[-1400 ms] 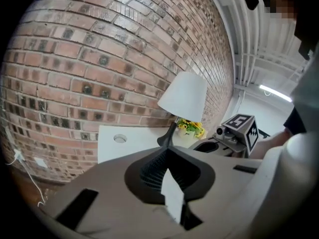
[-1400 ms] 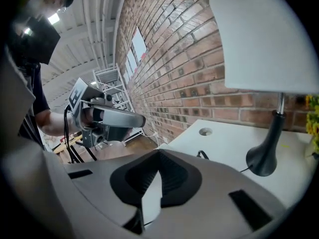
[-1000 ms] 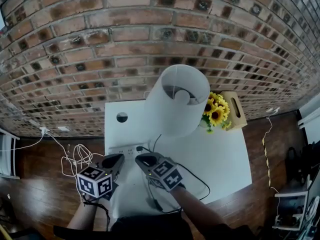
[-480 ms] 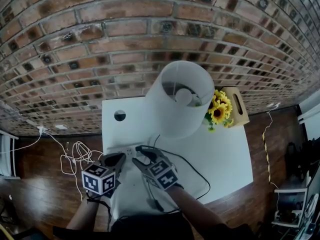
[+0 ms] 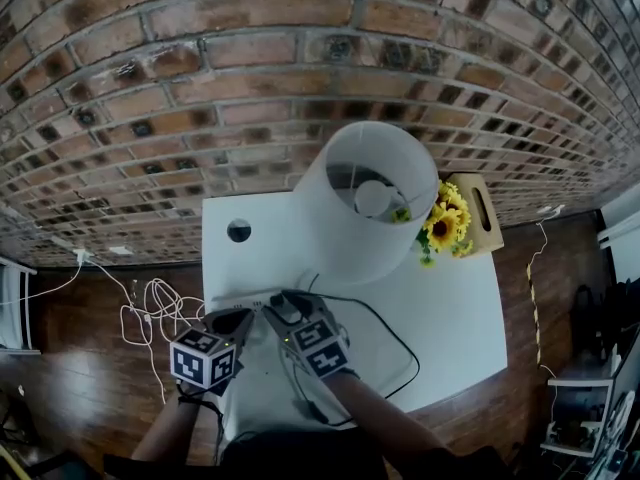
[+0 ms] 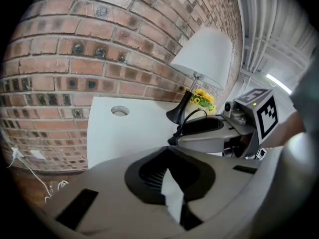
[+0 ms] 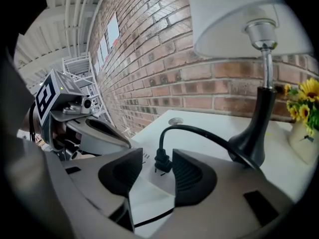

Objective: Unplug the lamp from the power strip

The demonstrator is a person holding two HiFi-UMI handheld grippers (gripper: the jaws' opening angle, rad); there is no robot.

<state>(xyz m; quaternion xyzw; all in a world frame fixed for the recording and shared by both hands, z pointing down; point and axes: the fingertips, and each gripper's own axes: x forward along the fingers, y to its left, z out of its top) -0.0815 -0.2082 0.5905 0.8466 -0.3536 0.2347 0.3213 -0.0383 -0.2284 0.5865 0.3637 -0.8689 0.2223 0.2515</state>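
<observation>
While the plug (image 7: 162, 161) is seated in the power strip (image 7: 147, 182) at the table's (image 5: 455, 318) near left edge, I have the right gripper (image 7: 153, 159) around it. Its jaws have just been opening and stand apart, one on each side of the plug, with neither pad pressing on it. The cord (image 7: 204, 132) arcs from the plug to the lamp's base (image 7: 249, 151), and the lamp (image 5: 358, 203) stands at the far middle of the table.

At the far right, sunflowers (image 5: 440, 223) sit against a wooden box (image 5: 478, 213); I cannot tell whether they stand in it.

Compared with a second ago, the right jaws were together and are now spread, and both grippers have sunk nearer the strip.

Just left of the right gripper, the left gripper (image 6: 168, 176) has its jaws together with nothing between them. A round hole (image 5: 238, 231) marks the table's far left, loose white cables (image 5: 150, 313) lie on the floor to the left, and the brick wall (image 5: 250, 88) stands behind.
</observation>
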